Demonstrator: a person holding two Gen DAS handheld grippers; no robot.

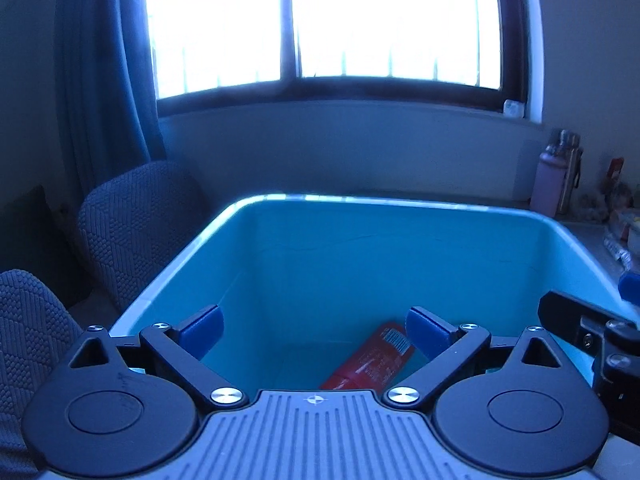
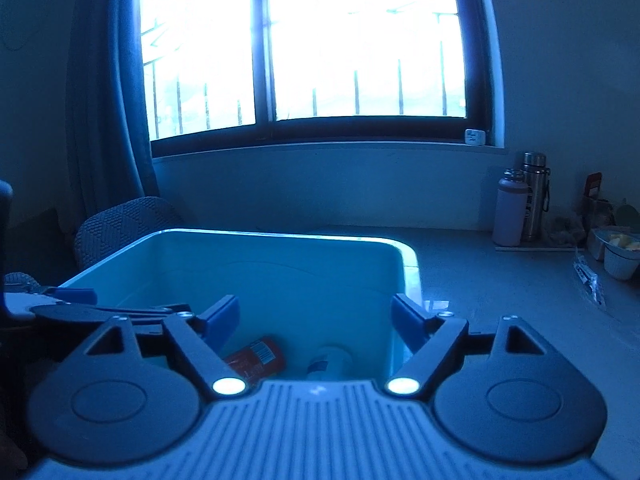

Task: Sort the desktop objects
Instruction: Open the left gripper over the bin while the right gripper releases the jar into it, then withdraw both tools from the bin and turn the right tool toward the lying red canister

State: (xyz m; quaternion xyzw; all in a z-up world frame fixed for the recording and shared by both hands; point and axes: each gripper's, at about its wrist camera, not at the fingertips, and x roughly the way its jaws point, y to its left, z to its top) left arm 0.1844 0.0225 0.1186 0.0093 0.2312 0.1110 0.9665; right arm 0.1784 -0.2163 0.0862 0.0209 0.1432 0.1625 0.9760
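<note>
Left wrist view: left gripper [image 1: 314,330] hangs over the teal bin [image 1: 256,208], jaws spread wide, nothing between the pads. Red tube [image 1: 370,360] lies on the bin floor below, barcode up, tilted toward the right pad but apart from it. Right wrist view: right gripper [image 2: 314,322] also over the bin [image 2: 410,264], near its right wall, jaws apart and empty. Same red tube [image 2: 256,358] on the floor, with a pale object [image 2: 330,358] just beside it; too dim and half hidden by the gripper body to say what it is.

Both items look dropped in, so this step reads as done; more clutter sits far right on the table [image 2: 500,292], by the bottles [image 2: 510,212].

Risks, as I judge them: the grippers hang close together over one bin, so pulling out carelessly could knock them into each other or clip the bin rim and shift it. Strong backlight from the window [image 2: 320,40] leaves the bin interior dark, easy to misjudge.
</note>
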